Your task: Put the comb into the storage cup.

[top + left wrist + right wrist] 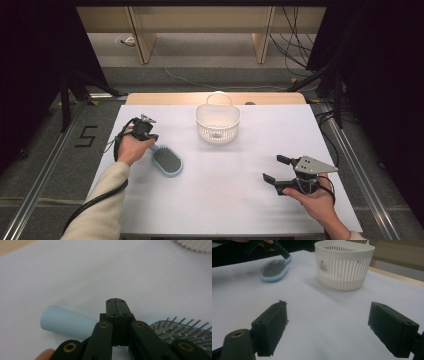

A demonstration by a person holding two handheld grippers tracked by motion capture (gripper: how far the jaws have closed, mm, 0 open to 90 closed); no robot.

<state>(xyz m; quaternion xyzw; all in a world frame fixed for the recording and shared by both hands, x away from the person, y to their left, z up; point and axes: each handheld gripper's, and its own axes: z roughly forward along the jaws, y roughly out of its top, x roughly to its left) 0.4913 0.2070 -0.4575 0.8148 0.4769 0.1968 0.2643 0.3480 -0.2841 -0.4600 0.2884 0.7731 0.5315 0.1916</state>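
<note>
The person's left forearm, in a pale cream sleeve, is reaching up the left side of the high view, its hand (131, 148) wrapping the black left gripper (150, 137), whose jaws are meeting flat against each other, tips pointing down and rightward. The right hand (316, 199) is cupping from below the black right gripper (274, 168) topped by a grey three-cornered plate, jaws gaping wide apart, pointing left

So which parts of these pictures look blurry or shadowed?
Left gripper view: the shut black jaws and light-blue plastic hairbrush are soft. Right gripper view: its near jaws blur; the white slotted plastic basket is sharper, casting a faint shadow. High view: dark edges.
</note>
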